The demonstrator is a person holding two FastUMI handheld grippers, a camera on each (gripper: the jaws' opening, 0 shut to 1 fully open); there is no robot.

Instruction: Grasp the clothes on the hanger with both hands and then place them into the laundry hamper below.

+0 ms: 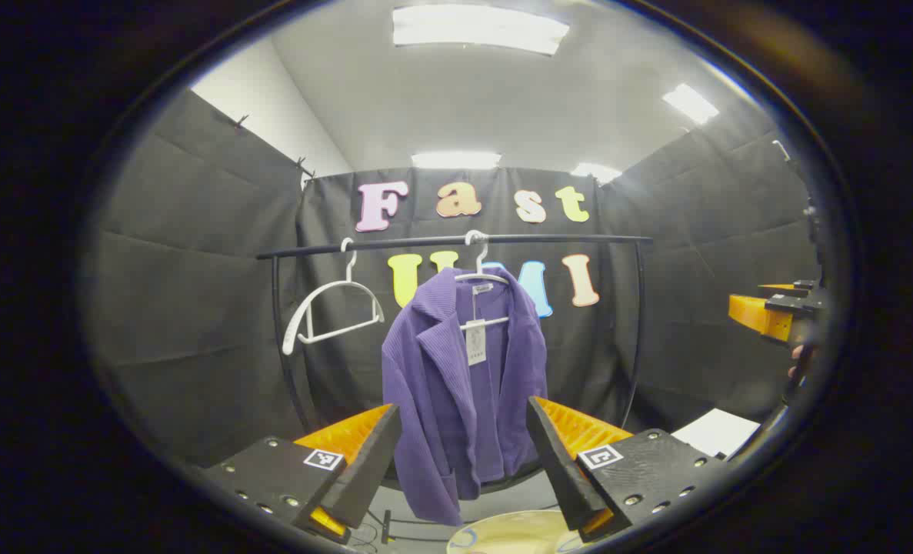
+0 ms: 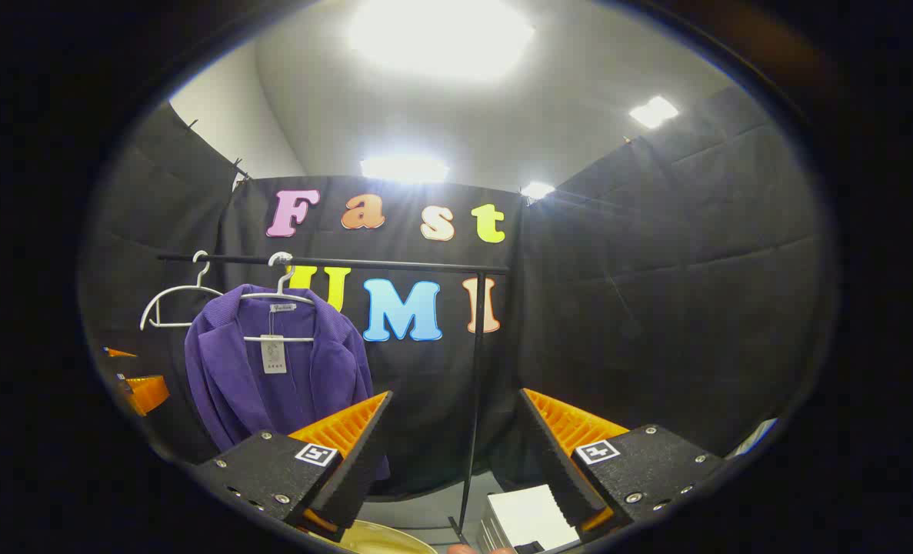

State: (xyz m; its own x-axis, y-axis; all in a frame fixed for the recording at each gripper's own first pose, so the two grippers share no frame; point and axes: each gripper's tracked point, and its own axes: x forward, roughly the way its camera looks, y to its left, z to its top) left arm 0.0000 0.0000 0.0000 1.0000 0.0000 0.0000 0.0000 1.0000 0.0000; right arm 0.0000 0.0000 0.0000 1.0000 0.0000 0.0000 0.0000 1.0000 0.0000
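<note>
A purple jacket point(image 1: 456, 385) with a paper tag hangs on a white hanger point(image 1: 481, 273) from a black rail point(image 1: 456, 241). My left gripper point(image 1: 463, 405) is open, short of the jacket, with its fingers framing the jacket's lower half. In the right gripper view the jacket point(image 2: 271, 377) hangs to the left, and my right gripper point(image 2: 456, 394) is open on empty air beside the rail's post point(image 2: 475, 385). The pale rim of the hamper point(image 1: 514, 535) sits below the jacket. The right gripper point(image 1: 771, 312) shows at the far right, the left gripper point(image 2: 137, 388) at the far left.
An empty white hanger point(image 1: 329, 312) hangs on the rail left of the jacket. A white box point(image 2: 529, 515) lies low on the right, near the rack's foot. Black cloth walls close in the booth on three sides.
</note>
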